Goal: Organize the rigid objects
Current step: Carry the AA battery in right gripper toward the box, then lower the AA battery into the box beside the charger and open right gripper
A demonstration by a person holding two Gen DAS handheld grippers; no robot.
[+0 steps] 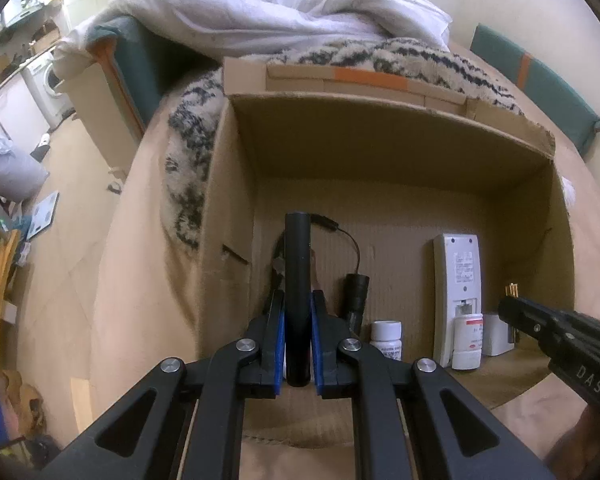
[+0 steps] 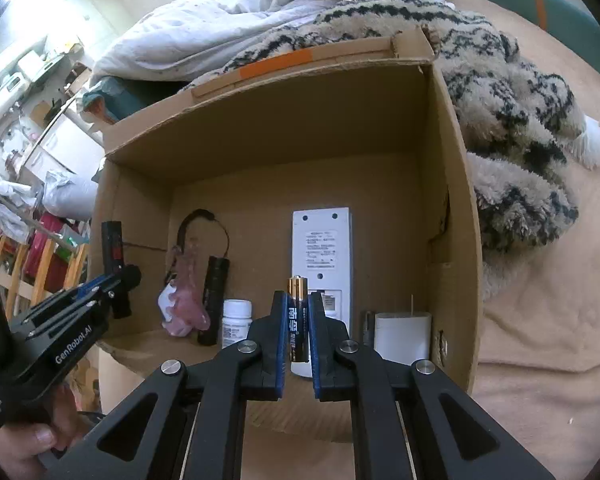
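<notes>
An open cardboard box (image 1: 380,140) lies on a bed, its mouth facing me. My left gripper (image 1: 297,304) is shut on a black cylinder (image 1: 297,264), held upright at the box's left side. My right gripper (image 2: 298,300) is shut on a blue and gold battery (image 2: 297,320), held upright before the box's middle. Inside the box are a white remote (image 2: 322,256), a black flashlight (image 2: 215,292), a white pill bottle (image 2: 235,320), a pink item (image 2: 184,300) and a white block (image 2: 402,332). The right gripper also shows in the left wrist view (image 1: 512,300).
A patterned fluffy blanket (image 2: 520,140) and a white duvet (image 1: 240,12) lie behind and beside the box. The beige bedsheet (image 2: 540,320) spreads to the right. A second small bottle (image 1: 469,340) stands by the remote. The room floor with clutter (image 1: 16,208) lies to the left.
</notes>
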